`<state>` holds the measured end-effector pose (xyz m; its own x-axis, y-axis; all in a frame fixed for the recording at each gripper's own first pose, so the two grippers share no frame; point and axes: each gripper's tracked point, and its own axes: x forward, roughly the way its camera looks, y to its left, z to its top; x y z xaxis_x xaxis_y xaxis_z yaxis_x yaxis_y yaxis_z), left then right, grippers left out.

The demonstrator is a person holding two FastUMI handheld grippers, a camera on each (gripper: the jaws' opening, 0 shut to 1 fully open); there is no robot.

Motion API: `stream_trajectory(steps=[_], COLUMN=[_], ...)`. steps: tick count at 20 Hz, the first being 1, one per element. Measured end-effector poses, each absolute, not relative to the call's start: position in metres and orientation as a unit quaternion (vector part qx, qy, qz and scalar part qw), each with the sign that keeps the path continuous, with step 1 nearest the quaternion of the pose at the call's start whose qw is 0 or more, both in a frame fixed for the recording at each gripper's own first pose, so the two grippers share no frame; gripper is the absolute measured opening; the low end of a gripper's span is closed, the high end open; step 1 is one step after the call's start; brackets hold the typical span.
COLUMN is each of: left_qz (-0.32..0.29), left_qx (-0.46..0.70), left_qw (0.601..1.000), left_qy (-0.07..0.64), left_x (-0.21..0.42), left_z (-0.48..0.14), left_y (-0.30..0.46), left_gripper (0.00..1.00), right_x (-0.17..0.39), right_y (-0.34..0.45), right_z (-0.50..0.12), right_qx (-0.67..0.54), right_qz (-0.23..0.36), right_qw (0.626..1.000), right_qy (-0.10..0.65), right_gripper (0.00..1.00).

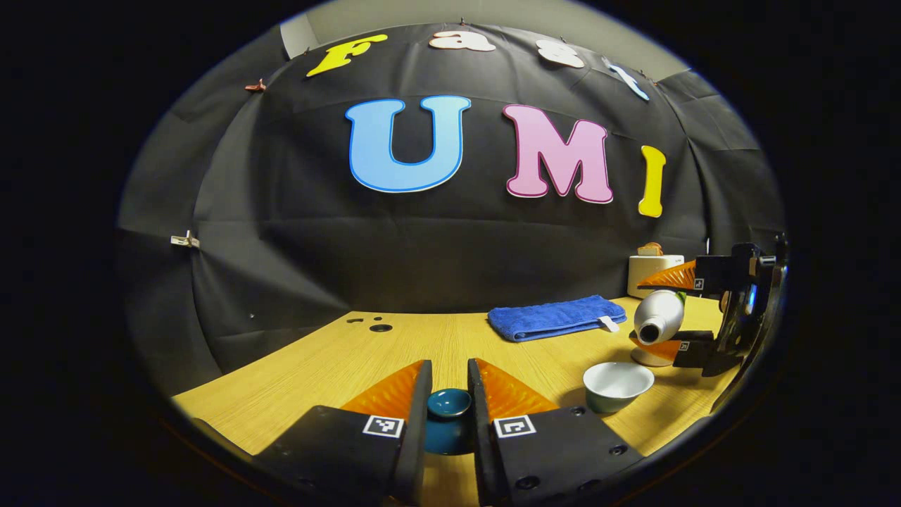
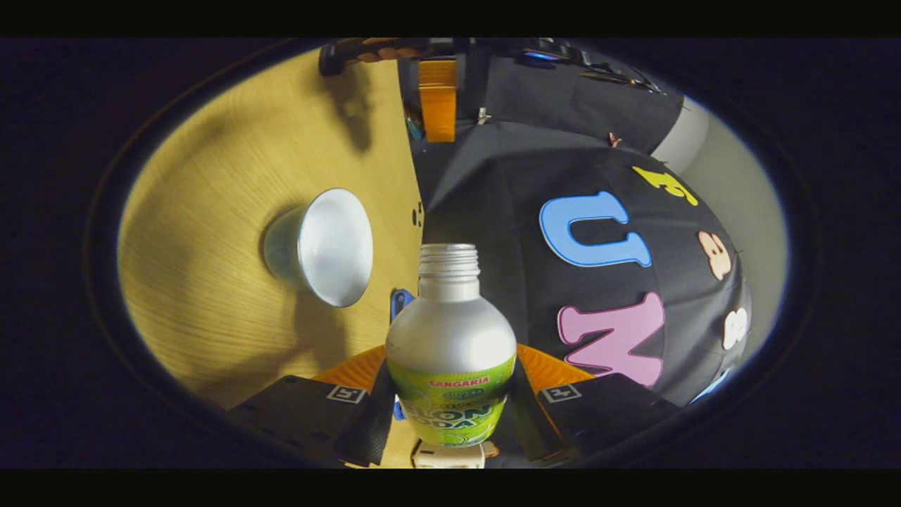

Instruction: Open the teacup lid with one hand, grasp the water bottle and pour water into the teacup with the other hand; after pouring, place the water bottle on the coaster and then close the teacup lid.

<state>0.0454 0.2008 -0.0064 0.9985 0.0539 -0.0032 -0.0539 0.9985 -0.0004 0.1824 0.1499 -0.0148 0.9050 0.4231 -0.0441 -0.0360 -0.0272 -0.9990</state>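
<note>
Left gripper view, uncovered teacup, tipped water bottle

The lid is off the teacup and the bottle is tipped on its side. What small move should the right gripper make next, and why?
Probably shift the water bottle a little toward the teacup and lower. Its mouth points toward the cup but looks short of the rim, and no water shows in the cup. The left gripper holds the lid aside.

My left gripper holds level, jaws narrowly apart; my right gripper, far right, is rolled sideways, clamped.
</note>
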Motion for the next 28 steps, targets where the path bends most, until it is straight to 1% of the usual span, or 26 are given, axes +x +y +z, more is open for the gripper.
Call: stream_trajectory(steps=[2,5,6,7,8,9,10,11,12,13,14,15,18,19,21,22,23,24,26,27,28], left_qz=[0.027,0.027,0.027,0.027,0.027,0.027,0.027,0.027,0.027,0.027,0.027,0.027,0.027,0.027,0.026,0.027,0.027,0.027,0.027,0.027,0.027], left_qx=[0.0,0.0,0.0,0.0,0.0,0.0,0.0,0.0,0.0,0.0,0.0,0.0,0.0,0.0,0.0,0.0,0.0,0.0,0.0,0.0,0.0], left_qw=[1.0,1.0,1.0,1.0,1.0,1.0,1.0,1.0,1.0,1.0,1.0,1.0,1.0,1.0,1.0,1.0,1.0,1.0,1.0,1.0,1.0], left_qy=[0.002,0.001,0.001,0.001,0.001,0.001,0.001,0.001,0.002,0.001,0.001,0.002,0.002,0.002,0.002,0.002,0.001,0.001,0.001,0.001,0.001], left_x=[0.046,0.046,0.046,0.046,0.046,0.046,0.046,0.046,0.047,0.047,0.046,0.046,0.047,0.047,0.047,0.047,0.046,0.047,0.046,0.047,0.047], left_z=[-0.006,-0.007,-0.006,-0.007,-0.007,-0.007,-0.007,-0.007,-0.006,-0.007,-0.006,-0.006,-0.006,-0.007,-0.007,-0.007,-0.007,-0.007,-0.007,-0.006,-0.007], left_y=[0.2,0.2,0.2,0.2,0.2,0.201,0.201,0.2,0.2,0.2,0.2,0.2,0.201,0.2,0.2,0.2,0.201,0.2,0.201,0.2,0.2], left_gripper=[0.33,0.33,0.35,0.32,0.33,0.33,0.35,0.35,0.33,0.33,0.34,0.35,0.33,0.35,0.35,0.33,0.35,0.33,0.33,0.35,0.33], right_x=[0.184,0.193,0.194,0.196,0.196,0.196,0.197,0.196,0.194,0.196,0.197,0.201,0.202,0.202,0.202,0.203,0.203,0.203,0.204,0.205,0.205], right_y=[0.151,0.152,0.152,0.154,0.153,0.153,0.152,0.152,0.151,0.152,0.15,0.148,0.147,0.147,0.145,0.146,0.146,0.146,0.145,0.145,0.145], right_z=[-0.015,-0.018,-0.016,-0.017,-0.018,-0.019,-0.019,-0.018,-0.02,-0.02,-0.018,-0.018,-0.016,-0.017,-0.016,-0.017,-0.017,-0.016,-0.016,-0.015,-0.014], right_qx=[-0.715,-0.733,-0.74,-0.744,-0.747,-0.751,-0.758,-0.765,-0.771,-0.777,-0.782,-0.783,-0.793,-0.796,-0.8,-0.802,-0.804,-0.807,-0.81,-0.812,-0.814], right_qz=[0.168,0.168,0.166,0.167,0.168,0.17,0.169,0.167,0.169,0.169,0.166,0.166,0.161,0.162,0.162,0.161,0.161,0.16,0.159,0.158,0.156], right_qw=[0.663,0.64,0.632,0.627,0.623,0.617,0.608,0.598,0.589,0.579,0.573,0.572,0.556,0.551,0.544,0.542,0.537,0.533,0.528,0.525,0.523], right_qy=[-0.148,-0.155,-0.159,-0.161,-0.162,-0.163,-0.166,-0.169,-0.173,-0.179,-0.182,-0.181,-0.19,-0.192,-0.194,-0.195,-0.197,-0.199,-0.198,-0.199,-0.2], right_gripper=[0.75,0.75,0.74,0.71,0.77,0.75,0.74,0.74,0.74,0.71,0.74,0.74,0.74,0.74,0.74,0.74,0.74,0.74,0.74,0.77,0.77])
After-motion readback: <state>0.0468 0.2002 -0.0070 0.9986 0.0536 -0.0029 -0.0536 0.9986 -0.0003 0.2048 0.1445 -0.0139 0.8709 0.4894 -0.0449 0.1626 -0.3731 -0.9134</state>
